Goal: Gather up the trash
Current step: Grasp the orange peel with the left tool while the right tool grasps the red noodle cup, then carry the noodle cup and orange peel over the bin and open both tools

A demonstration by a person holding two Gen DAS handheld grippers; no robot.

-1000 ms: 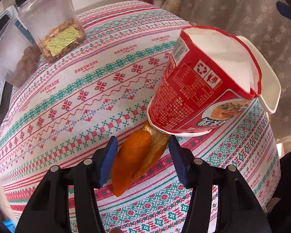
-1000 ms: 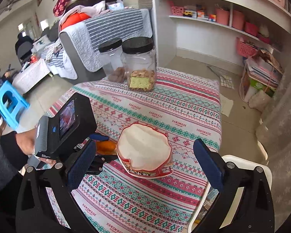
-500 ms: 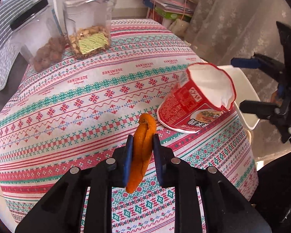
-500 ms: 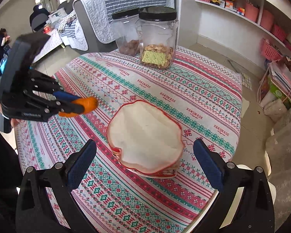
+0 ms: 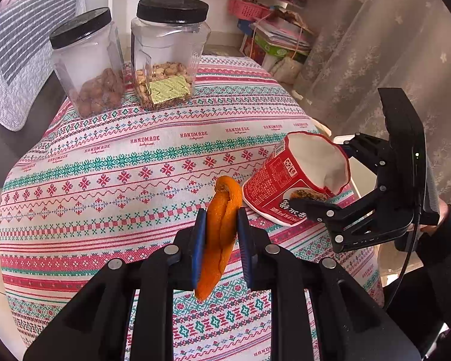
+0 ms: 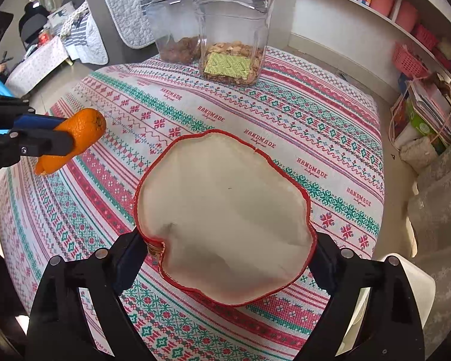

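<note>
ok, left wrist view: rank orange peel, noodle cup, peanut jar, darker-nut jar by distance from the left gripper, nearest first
1. Orange peel: clamped in the left gripper.
2. Noodle cup: just ahead, to the right, right gripper closing around it.
3. Peanut jar and darker-nut jar: far edge of the table, side by side, too close to call.

2 jars (image 5: 168,51) w/ black lids, 1 red paper cup (image 5: 294,177), 1 orange peel (image 5: 221,228) — 2 claws (image 5: 219,246)

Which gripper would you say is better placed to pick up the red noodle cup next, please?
Right. The right gripper already straddles the red noodle cup and its jaws are closing around it, while the left gripper is shut on the orange peel, held off to the cup's side.
</note>
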